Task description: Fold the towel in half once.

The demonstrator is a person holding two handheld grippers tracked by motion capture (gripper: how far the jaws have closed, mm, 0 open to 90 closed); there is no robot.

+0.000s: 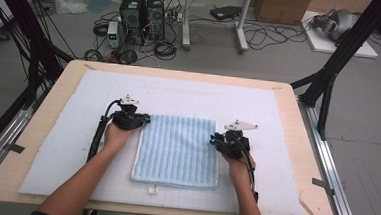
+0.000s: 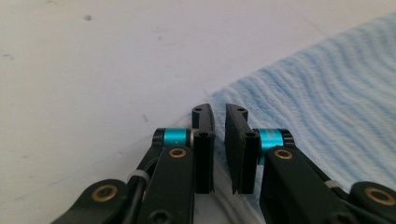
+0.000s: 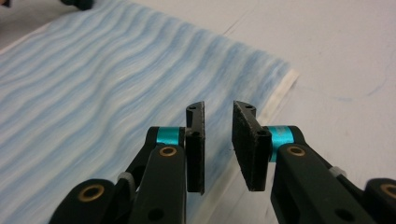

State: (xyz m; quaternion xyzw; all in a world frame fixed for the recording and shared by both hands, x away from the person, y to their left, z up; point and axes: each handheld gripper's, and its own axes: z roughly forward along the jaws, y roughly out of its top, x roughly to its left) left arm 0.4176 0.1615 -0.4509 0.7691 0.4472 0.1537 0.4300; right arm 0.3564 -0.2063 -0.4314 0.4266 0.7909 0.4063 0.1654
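A folded blue striped towel (image 1: 177, 150) is laid flat on the white mat (image 1: 66, 145), near the middle; its stripes and slightly longer sides are run away from the person. The left gripper (image 1: 145, 119) is held at its far left corner, the right gripper (image 1: 213, 139) at its right edge; both sets of jaws are parted narrowly, with nothing gripped

Bare white foam mat (image 1: 66, 145) lies open around the flat blue striped towel (image 1: 178, 149) (nothing stands on it); only a small white tag (image 1: 153, 189) lies near its front edge.
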